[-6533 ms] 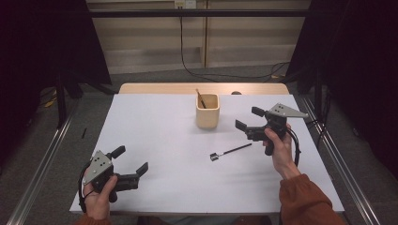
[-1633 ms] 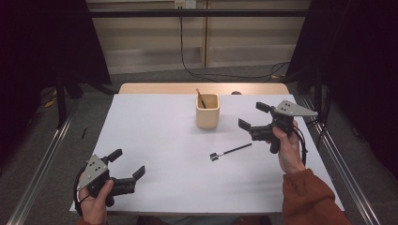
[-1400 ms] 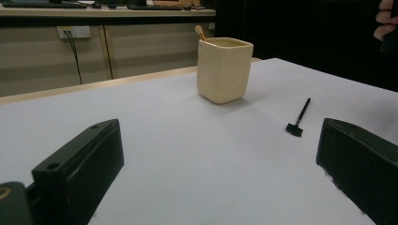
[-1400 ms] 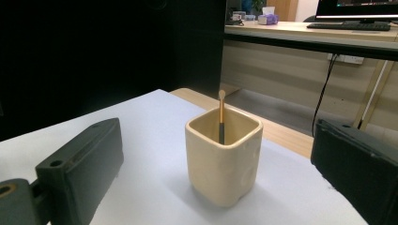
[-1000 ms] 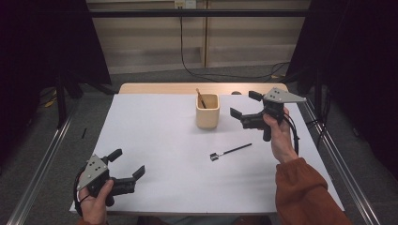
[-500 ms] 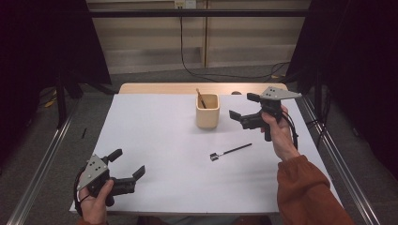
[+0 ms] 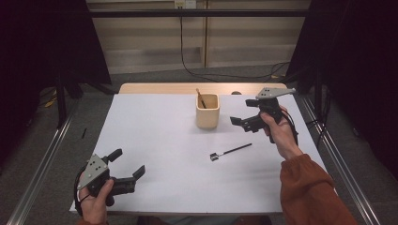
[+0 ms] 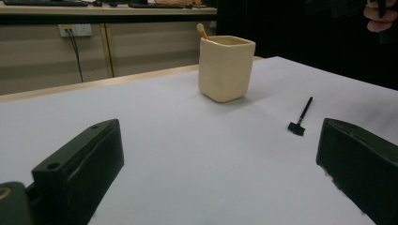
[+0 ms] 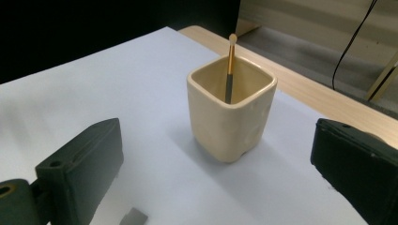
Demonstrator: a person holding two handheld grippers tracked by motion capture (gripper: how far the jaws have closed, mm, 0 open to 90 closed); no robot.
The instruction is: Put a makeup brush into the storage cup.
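Right jaws: spread wide apart, with nothing between them.
Right gripper (image 7: pixel 245 118): held up in the air in the person's right hand (image 7: pixel 280 133), just beside the cup and pointing at it.
Cup (image 9: pixel 231 110): cream colour, square, standing upright on the white surface (image 7: pixel 155 140) near the far edge. It is in front of the right jaws and not touching them.
Stick in the cup (image 9: pixel 230 65): thin, with a small round tip on top. It leans against the cup's inside wall.
Black brush (image 7: pixel 230 152): small and thin, lying flat on the surface. It is between the cup and the near edge, under the right hand and not touching it.
Left jaws: spread wide apart too, holding nothing.
Left gripper (image 7: pixel 126 163): low at the near left corner of the surface, held in the left hand (image 7: pixel 96 204). It is well apart from the cup and the brush.
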